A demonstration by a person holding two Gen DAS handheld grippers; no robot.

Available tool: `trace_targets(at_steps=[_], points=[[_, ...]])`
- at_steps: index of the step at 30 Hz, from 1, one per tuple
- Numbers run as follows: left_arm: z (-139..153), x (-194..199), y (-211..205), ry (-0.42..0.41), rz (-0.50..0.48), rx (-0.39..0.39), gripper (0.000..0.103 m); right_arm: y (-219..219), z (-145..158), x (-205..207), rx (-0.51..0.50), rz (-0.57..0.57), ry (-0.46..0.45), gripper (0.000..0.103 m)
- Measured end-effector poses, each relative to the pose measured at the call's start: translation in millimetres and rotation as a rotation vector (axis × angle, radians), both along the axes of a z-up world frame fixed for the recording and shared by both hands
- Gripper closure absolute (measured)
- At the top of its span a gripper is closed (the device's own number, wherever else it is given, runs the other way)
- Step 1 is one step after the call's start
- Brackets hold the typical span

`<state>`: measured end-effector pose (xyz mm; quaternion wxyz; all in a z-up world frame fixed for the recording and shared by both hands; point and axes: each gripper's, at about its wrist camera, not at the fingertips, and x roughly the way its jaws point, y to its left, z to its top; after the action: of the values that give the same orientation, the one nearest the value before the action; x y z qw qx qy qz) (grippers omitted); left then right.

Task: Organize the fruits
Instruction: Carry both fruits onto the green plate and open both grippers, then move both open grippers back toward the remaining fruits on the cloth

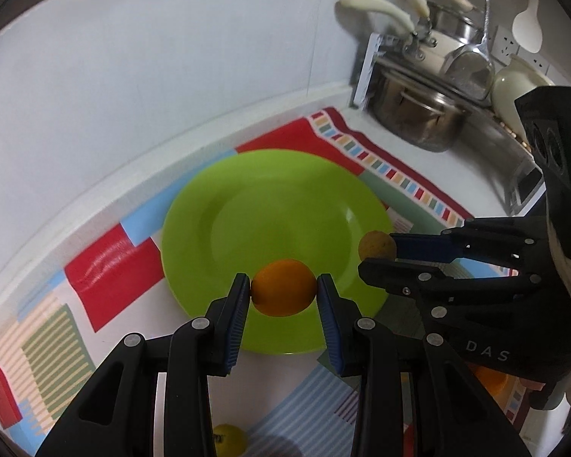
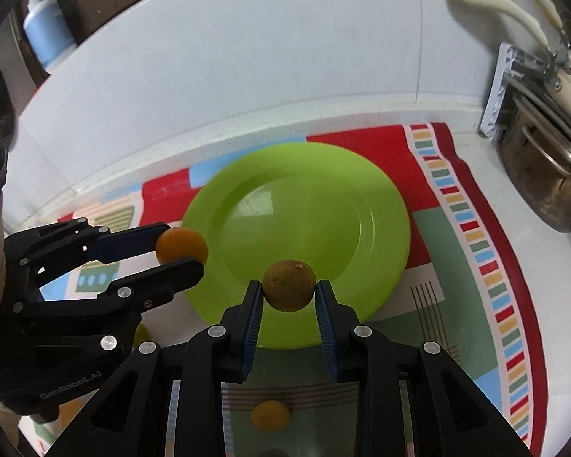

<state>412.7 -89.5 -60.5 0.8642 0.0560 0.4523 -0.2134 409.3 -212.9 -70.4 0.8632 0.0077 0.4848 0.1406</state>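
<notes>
A lime green plate (image 1: 270, 198) (image 2: 308, 190) lies on a patterned cloth (image 1: 106, 262) (image 2: 476, 228). My left gripper (image 1: 283, 291) is shut on a bright orange fruit (image 1: 283, 290), held over the plate's near rim. The right wrist view shows that gripper (image 2: 181, 249) at the plate's left edge with the orange fruit (image 2: 181, 245). My right gripper (image 2: 289, 287) is shut on a dull brownish-orange fruit (image 2: 289, 285) above the plate's near rim. In the left wrist view it (image 1: 377, 253) comes in from the right with that fruit (image 1: 377, 245).
More fruit lies on the cloth near me: a yellow one (image 1: 230, 440), an orange one (image 1: 491, 379), another orange one (image 2: 270, 415). Steel pots (image 1: 418, 114) (image 2: 548, 175) and cream-handled pans (image 1: 384, 3) stand at the right. A blue bottle (image 2: 47, 30) stands far left. A white wall (image 1: 152, 57) backs the counter.
</notes>
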Motion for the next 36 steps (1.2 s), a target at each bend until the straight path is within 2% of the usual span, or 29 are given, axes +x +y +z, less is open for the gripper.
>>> trace_targets(at_steps=[5,6,9,11,14,19,25,27,31,33,36], points=[[-8,6,-2,0.019,-0.003,-0.004,0.067,1,-7,7,-0.004,0.005,0.016,0.073],[-8,6,-2,0.016,-0.002,-0.004,0.064,1,-8,8,-0.002,0.004,0.017,0.073],[-4,4,1,0.001,0.01,0.001,0.059,0,-8,9,0.001,-0.004,0.018,0.072],[-1,0,3,-0.007,0.021,0.009,0.059,-2,-7,7,-0.004,-0.016,0.011,0.068],[8,-13,9,-0.036,0.038,0.017,0.057,-5,-2,-1,-0.001,-0.029,-0.006,0.068],[25,-42,17,-0.092,0.085,0.023,0.054,-2,15,-28,-0.009,-0.042,-0.072,0.068],[52,-86,25,-0.17,0.121,0.002,0.044,3,43,-73,-0.012,-0.054,-0.169,0.068],[60,-98,29,-0.19,0.137,-0.008,0.039,3,51,-86,-0.002,-0.059,-0.195,0.062],[73,-125,35,-0.222,0.152,-0.038,0.033,4,65,-113,0.003,-0.068,-0.241,0.061],[78,-136,37,-0.233,0.155,-0.04,0.03,6,71,-125,0.002,-0.069,-0.261,0.053],[84,-150,39,-0.246,0.162,-0.05,0.026,8,77,-143,0.004,-0.067,-0.283,0.05]])
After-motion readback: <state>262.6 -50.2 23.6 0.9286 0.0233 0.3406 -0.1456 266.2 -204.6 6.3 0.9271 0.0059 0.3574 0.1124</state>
